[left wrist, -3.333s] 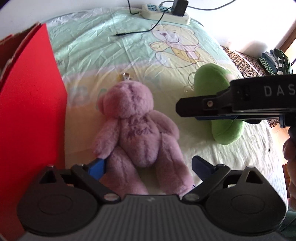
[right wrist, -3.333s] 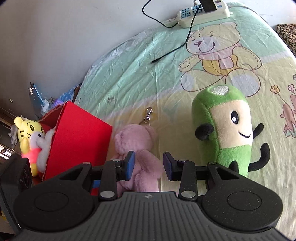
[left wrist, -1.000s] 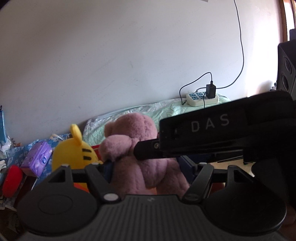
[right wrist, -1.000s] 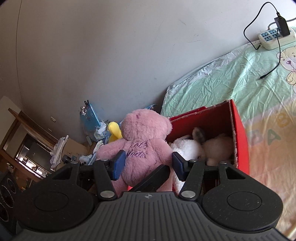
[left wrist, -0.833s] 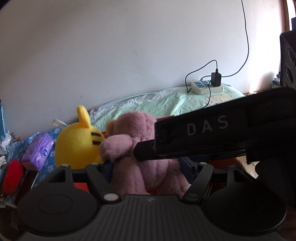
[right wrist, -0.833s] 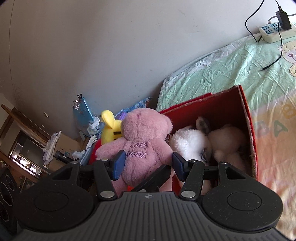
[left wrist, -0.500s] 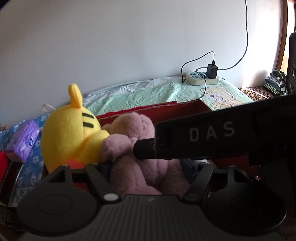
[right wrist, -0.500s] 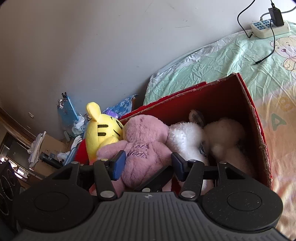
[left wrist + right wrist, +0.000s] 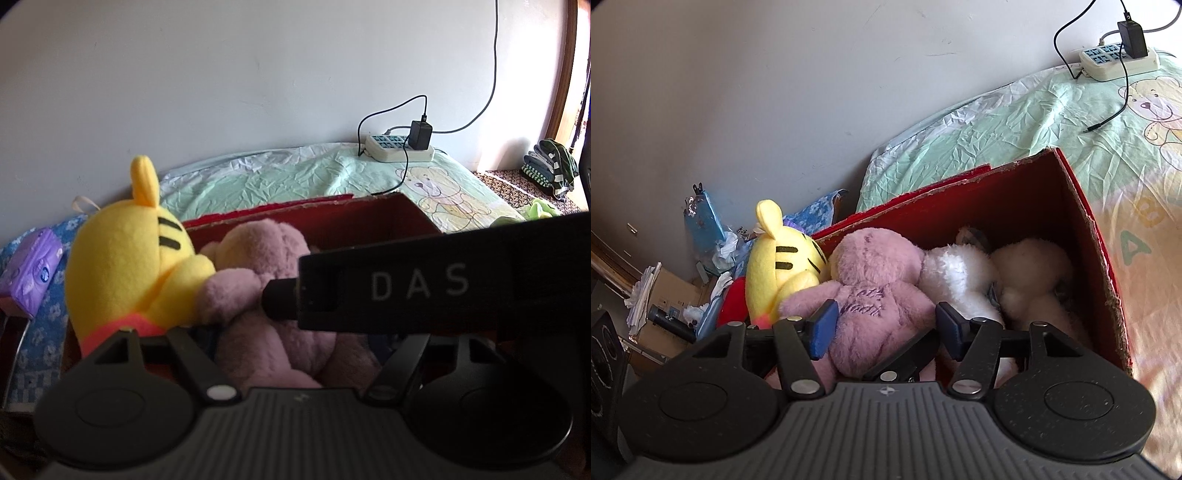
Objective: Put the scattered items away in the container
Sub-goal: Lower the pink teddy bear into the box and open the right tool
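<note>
The right gripper is wide open, its blue pads on both sides of the pink bear. The left gripper holds the bear inside the red box, beside the yellow plush.

Fluffy plush pink teddy bear. Red cardboard box with rough, frayed edges. Crinkled cotton bed sheet; matt, speckled black plastic right claw.

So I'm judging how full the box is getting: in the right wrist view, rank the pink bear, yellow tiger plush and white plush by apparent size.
1. pink bear, largest, though it is also nearest the camera.
2. yellow tiger plush and white plush: they look alike, and both are partly hidden, so I won't rank them.
</note>
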`<state>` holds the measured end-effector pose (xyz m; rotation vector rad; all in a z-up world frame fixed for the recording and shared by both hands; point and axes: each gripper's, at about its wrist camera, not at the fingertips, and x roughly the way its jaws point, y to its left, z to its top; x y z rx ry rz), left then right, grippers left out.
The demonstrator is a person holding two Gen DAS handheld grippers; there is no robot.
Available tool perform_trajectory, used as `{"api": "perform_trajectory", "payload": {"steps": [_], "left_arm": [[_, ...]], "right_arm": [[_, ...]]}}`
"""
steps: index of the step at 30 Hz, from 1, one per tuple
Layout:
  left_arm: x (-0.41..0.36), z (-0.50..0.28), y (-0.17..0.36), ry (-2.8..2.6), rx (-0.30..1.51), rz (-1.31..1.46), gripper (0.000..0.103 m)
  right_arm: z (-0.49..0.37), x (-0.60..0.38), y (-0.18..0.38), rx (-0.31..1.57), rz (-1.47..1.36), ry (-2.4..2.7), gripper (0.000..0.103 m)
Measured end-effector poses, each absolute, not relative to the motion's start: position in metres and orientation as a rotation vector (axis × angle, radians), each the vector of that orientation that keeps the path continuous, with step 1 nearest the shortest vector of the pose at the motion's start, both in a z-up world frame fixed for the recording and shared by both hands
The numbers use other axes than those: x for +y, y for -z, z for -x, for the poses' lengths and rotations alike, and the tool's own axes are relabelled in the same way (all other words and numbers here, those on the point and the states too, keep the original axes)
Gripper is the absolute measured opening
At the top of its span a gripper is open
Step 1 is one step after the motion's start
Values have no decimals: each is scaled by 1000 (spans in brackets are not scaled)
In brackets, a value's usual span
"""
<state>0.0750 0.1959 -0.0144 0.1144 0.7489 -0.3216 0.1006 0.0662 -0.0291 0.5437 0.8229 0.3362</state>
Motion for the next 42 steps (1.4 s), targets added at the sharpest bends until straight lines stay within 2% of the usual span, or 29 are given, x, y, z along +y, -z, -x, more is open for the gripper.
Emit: {"api": "perform_trajectory", "payload": {"steps": [7,14,20,26,32,42], "left_arm": [[192,-72,8,313,767,-107,80],[196,-73,9,326,782,-95,91],[191,-75,15,333,789,-128,96],[195,-76,14,341,793,-107,96],[195,-71,15,332,802,-107,97],[193,-69,13,321,823,-93,97]], "right_arm": [[-98,66,26,835,-549,-330,63],[-93,63,20,832,-565,-319,64],[-88,60,18,822,-569,-294,58],[-84,60,20,833,-552,-266,48],[-81,63,22,842,-534,-245,43],[-77,64,23,855,-521,-225,44]]}}
